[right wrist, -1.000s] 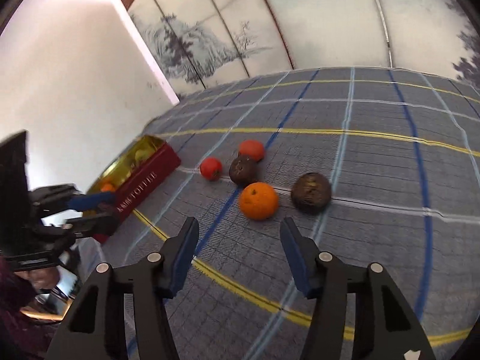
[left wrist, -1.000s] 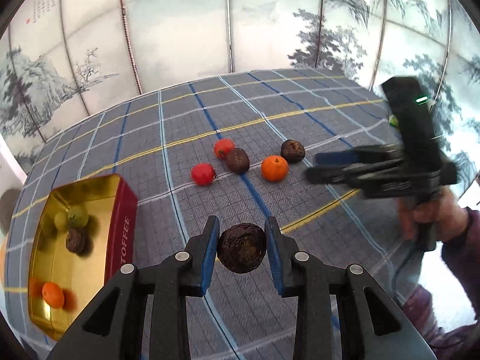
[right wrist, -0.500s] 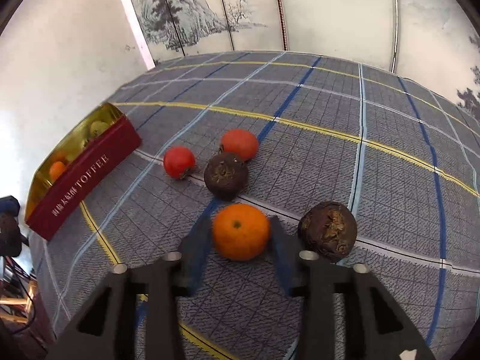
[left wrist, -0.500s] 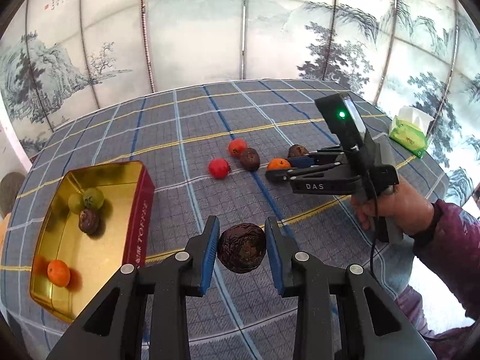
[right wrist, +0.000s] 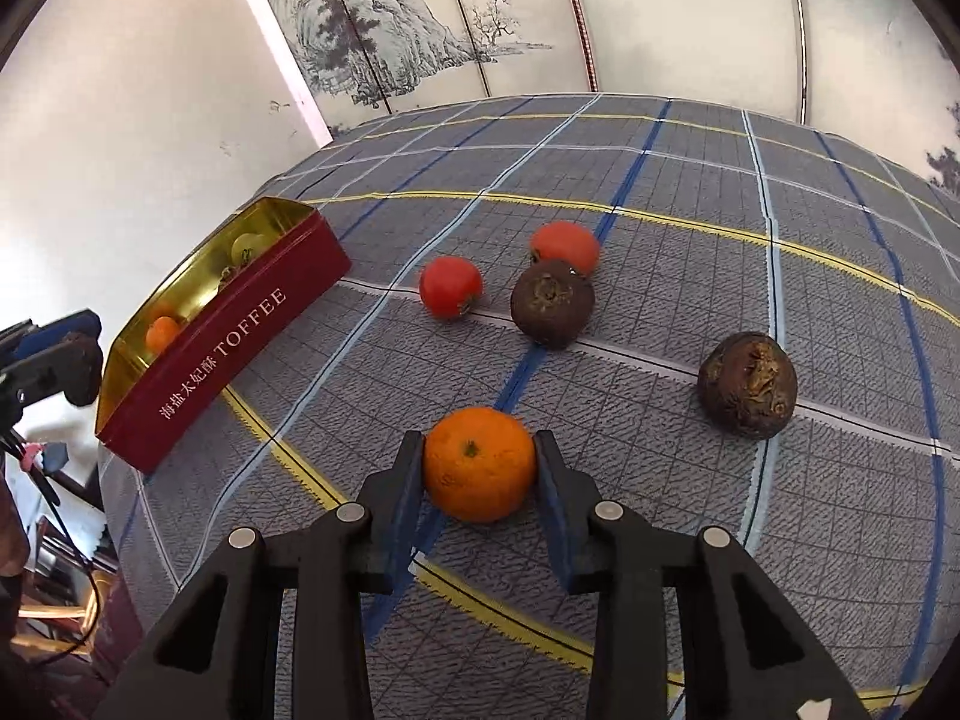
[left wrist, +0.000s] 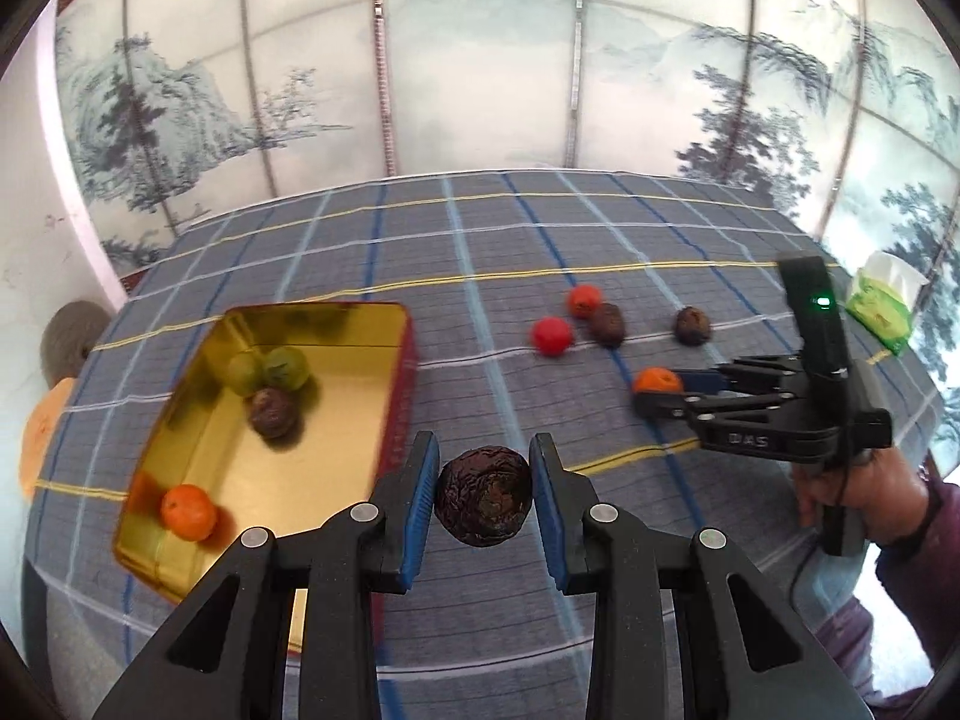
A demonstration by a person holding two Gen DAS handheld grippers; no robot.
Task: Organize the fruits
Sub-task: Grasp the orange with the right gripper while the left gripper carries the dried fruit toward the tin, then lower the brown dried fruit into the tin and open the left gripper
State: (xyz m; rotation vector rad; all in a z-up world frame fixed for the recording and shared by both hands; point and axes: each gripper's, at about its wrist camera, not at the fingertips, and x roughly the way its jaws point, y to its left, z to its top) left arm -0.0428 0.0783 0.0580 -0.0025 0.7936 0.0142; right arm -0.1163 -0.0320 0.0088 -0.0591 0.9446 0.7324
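Note:
My left gripper (left wrist: 483,495) is shut on a dark wrinkled passion fruit (left wrist: 483,497), held above the cloth just right of the gold-lined red toffee tin (left wrist: 396,396). The tin holds an orange (left wrist: 187,511), a dark fruit (left wrist: 273,412) and two green fruits (left wrist: 287,365). My right gripper (right wrist: 478,474) is shut on an orange (right wrist: 479,463) that sits on the cloth; it also shows in the left wrist view (left wrist: 657,382). Two red fruits (right wrist: 450,287) (right wrist: 565,246) and two dark passion fruits (right wrist: 552,303) (right wrist: 749,385) lie beyond it.
The round table has a grey plaid cloth (left wrist: 480,276). A green tissue pack (left wrist: 882,303) lies at its far right edge. A painted folding screen (left wrist: 480,60) stands behind the table. The tin also shows at the left in the right wrist view (right wrist: 222,342).
My left gripper has swung left with the passion fruit, closer to the tin. My right gripper has closed on the orange and drawn it a little away from the other fruits.

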